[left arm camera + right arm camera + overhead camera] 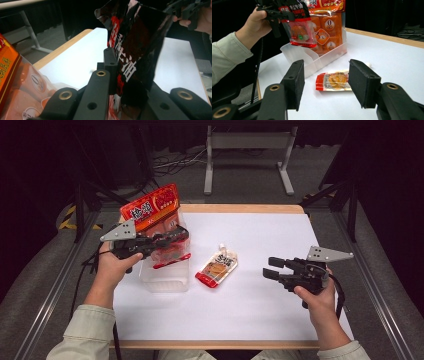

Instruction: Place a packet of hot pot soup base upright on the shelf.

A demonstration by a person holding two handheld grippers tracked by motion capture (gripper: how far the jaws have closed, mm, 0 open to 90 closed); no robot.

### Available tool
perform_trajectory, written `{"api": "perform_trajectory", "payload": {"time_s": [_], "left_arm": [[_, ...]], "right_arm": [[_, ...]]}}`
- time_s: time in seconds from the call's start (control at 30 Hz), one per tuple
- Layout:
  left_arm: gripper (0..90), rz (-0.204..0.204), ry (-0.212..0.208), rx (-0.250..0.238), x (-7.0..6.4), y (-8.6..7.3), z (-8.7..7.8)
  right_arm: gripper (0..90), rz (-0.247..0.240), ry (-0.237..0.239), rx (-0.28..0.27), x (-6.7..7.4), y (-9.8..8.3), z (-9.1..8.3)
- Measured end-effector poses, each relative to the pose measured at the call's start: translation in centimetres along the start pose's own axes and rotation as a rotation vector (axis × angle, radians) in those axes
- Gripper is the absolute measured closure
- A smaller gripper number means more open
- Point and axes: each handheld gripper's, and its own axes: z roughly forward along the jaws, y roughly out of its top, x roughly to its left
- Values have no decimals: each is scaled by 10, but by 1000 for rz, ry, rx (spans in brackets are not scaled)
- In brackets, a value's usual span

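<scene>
My left gripper (pixel 175 239) is shut on a dark red-and-black sauce packet (pixel 172 254), which hangs over a clear plastic bin (pixel 165 280) at the table's left. In the left gripper view the packet (pixel 135 45) stands pinched between the jaws. A large orange package (pixel 152 207) stands upright in the bin's far end. A small orange pouch with a red end (pixel 217 266) lies flat at the table's middle. My right gripper (pixel 270 268) hovers open to the right of it; in the right gripper view the pouch (pixel 334 81) lies beyond the wide-apart pads (pixel 297 82), untouched.
White sheet (pixel 260 310) covers the wooden table (pixel 240 208). Metal rails run along both sides, and a grey frame stand (pixel 247 155) sits on the floor behind. The bin's near compartment (pixel 297 55) has translucent dividers.
</scene>
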Motion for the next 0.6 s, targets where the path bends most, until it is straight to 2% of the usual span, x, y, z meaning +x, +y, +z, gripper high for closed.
{"api": "perform_trajectory", "payload": {"time_s": [0.03,0.2,0.4,0.53,0.6], "left_arm": [[895,-8,-2,3,0,-1,0],[894,14,-4,23,5,-6,0],[893,-10,-23,26,8,-11,3],[893,1,-21,48,9,-13,6],[892,-8,-23,50,9,-14,6]], "right_arm": [[468,5,3,-2,0,0,1],[463,15,12,0,-1,-1,1],[462,19,16,-3,-1,-1,1],[460,26,21,-8,-2,-1,0],[459,29,23,-9,-2,-1,0]]}}
